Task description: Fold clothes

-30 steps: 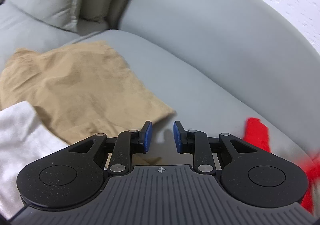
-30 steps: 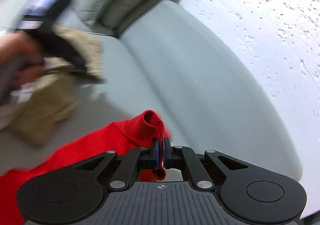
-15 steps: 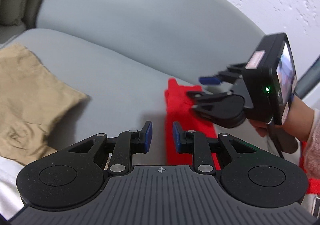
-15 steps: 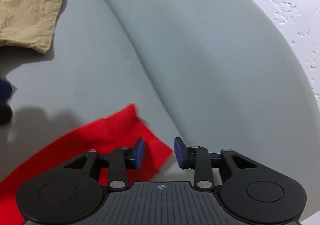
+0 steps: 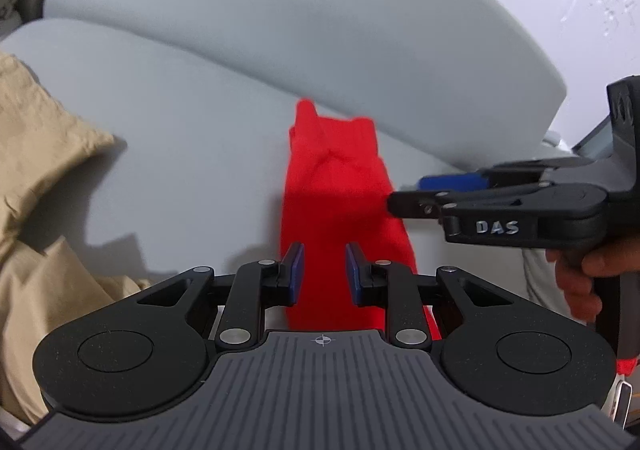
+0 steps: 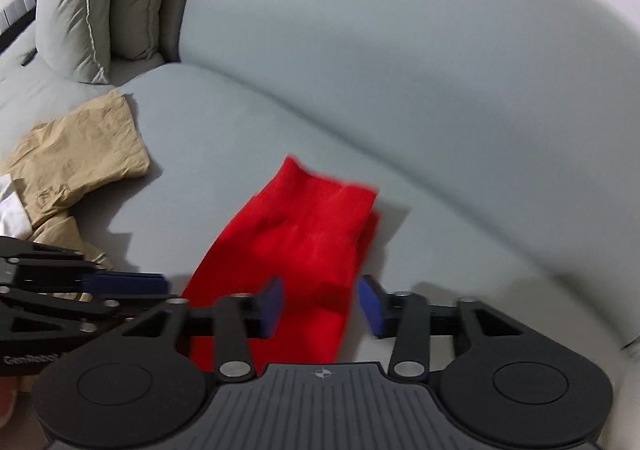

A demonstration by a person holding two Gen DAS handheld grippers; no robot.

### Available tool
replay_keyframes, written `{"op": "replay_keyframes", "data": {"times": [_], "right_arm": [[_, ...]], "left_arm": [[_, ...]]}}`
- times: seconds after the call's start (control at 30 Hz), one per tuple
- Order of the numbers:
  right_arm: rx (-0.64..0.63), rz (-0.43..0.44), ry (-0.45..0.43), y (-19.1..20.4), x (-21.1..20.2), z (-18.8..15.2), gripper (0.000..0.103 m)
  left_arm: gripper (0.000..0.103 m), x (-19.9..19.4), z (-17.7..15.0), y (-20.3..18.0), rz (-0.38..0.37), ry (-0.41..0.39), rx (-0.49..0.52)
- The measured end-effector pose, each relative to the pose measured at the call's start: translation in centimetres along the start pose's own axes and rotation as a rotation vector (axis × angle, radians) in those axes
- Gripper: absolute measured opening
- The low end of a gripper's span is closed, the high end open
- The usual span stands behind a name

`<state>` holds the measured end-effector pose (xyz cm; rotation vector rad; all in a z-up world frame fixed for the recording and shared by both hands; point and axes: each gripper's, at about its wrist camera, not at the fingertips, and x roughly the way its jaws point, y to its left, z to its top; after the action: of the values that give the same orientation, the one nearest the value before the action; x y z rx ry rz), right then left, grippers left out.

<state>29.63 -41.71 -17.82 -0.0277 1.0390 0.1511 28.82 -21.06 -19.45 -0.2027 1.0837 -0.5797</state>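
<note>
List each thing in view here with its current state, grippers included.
red garment: lying flat on the sofa, held by neither gripper
tan garment: crumpled, lying left of it
left gripper: open, empty
right gripper: open, empty, jaws just been closing

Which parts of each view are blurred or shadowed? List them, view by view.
Left wrist view: the red garment has edges smeared by motion blur, the left gripper is sharp, and soft shadows fall on the sofa seat beside it. Right wrist view: the same garment is smeared, the tan garment is clearer, and the sofa backrest is bowed by the fisheye.
</note>
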Motion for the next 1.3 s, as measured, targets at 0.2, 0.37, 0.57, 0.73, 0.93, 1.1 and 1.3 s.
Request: {"op": "replay_keyframes", "data": {"times": [0.2, 0.37, 0.57, 0.73, 0.93, 1.1, 1.3], "right_arm": [[0.027, -0.081, 0.065, 1.1, 3.1, -0.9, 0.019], [0.060, -0.065, -0.011, 0.8, -5.4, -2.1, 0.033], [0.173, 0.031, -0.057, 0.3, -16.6, -8.9, 0.038], [0.235, 0.105, 0.034, 1.8, -15.2, -13.5, 0.015], [0.288, 0.049, 0.105, 3.0, -7.3, -16.0, 0.014], [0.280, 0.056, 0.154, 2.4, -7.7, -15.0, 0.022], [0.296, 0.090, 0.015, -0.7, -11.2, -10.8, 0.042]], "left_arm": [[0.026, 1.6, 0.2, 0.3, 0.076, 0.037, -0.036], [0.025, -2.0, 0.5, -0.7, -0.142, -0.015, 0.111], [0.016, -5.8, -2.0, -2.1, -0.562, 0.050, 0.300], [0.010, -6.7, -6.0, -4.8, -0.693, 0.162, 0.479], [0.006, 1.0, -6.6, -2.7, -0.275, 0.276, 0.235], [0.006, 1.8, -5.2, -3.0, -0.201, 0.258, 0.281], [0.017, -3.2, -1.1, 1.6, -0.439, 0.017, 0.049]]}}
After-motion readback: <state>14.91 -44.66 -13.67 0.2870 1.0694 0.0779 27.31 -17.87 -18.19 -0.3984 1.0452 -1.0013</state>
